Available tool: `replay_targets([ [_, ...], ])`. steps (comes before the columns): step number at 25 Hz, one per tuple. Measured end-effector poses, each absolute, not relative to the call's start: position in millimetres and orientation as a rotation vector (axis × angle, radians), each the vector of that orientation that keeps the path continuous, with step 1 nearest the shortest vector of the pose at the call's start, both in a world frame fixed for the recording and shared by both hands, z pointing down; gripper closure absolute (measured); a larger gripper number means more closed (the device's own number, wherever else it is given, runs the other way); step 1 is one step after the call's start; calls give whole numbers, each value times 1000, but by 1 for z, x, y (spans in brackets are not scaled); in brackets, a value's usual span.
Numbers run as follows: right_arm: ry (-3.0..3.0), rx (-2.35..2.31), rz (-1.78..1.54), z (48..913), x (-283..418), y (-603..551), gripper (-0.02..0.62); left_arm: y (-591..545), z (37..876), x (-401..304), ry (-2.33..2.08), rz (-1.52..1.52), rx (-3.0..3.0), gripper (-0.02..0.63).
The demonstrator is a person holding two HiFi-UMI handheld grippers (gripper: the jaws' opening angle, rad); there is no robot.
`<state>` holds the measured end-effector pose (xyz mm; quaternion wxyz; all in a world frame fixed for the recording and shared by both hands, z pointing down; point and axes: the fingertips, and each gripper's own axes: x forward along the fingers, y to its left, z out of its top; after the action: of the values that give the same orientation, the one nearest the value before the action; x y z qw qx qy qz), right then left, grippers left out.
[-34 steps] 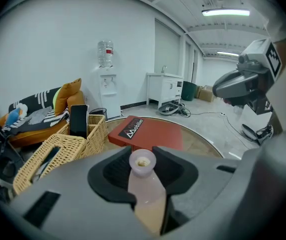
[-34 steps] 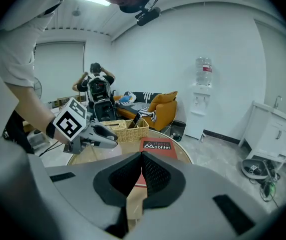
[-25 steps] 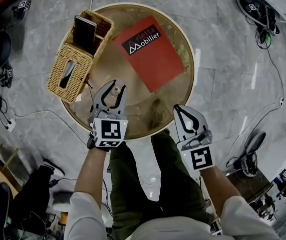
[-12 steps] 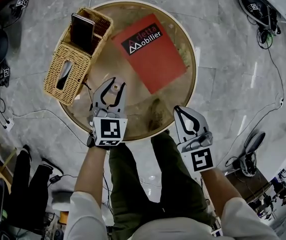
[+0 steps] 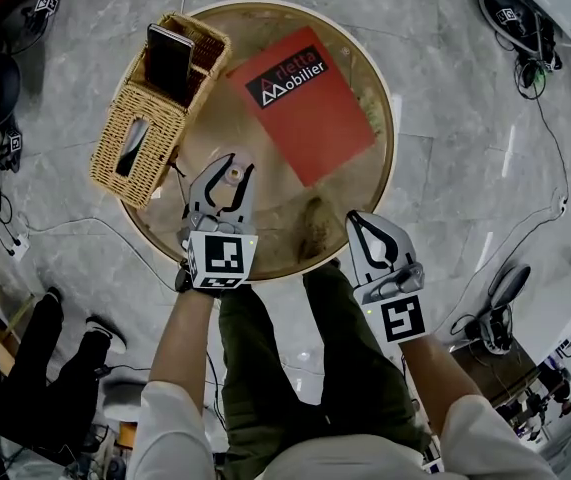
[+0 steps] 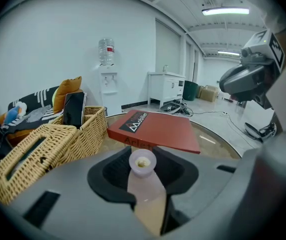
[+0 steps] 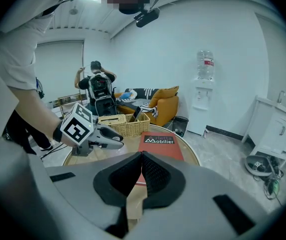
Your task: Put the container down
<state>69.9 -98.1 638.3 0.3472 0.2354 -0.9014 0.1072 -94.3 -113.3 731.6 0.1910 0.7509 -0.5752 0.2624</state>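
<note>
Pale pink bottle (image 6: 143, 163) sits clamped in the left hand-held gripper (image 5: 235, 171) near the red book (image 5: 310, 103); the right hand-held gripper (image 5: 358, 220) is closed, empty.

We read the white print "Arletta Mobilier", with a small peaked logo before the second word, on the red book (image 5: 310, 103) at the far right of the round table (image 5: 275, 230); its near edge shows "Arlet"; nothing else is legible
</note>
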Motion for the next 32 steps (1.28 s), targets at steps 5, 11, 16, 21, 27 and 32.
replay_targets([
  [5, -2349, 618, 268, 630, 70, -97, 572, -112, 729, -94, -1596, 742, 2106, 444],
  [11, -2369, 640, 258, 611, 66, -94, 572, -100, 704, -94, -1586, 735, 2122, 434],
  [16, -2388, 672, 256, 587, 63, -90, 572, -88, 663, -100, -1622, 711, 2131, 455],
  [21, -2411, 707, 239, 556, 60, -84, 572, -68, 625, -105, -1622, 714, 2122, 485],
  [27, -2432, 741, 215, 518, 60, -71, 572, -53, 575, -106, -1650, 698, 2160, 507],
  [32, -2440, 766, 202, 493, 60, -62, 572, -42, 540, -112, -1669, 690, 2174, 528],
])
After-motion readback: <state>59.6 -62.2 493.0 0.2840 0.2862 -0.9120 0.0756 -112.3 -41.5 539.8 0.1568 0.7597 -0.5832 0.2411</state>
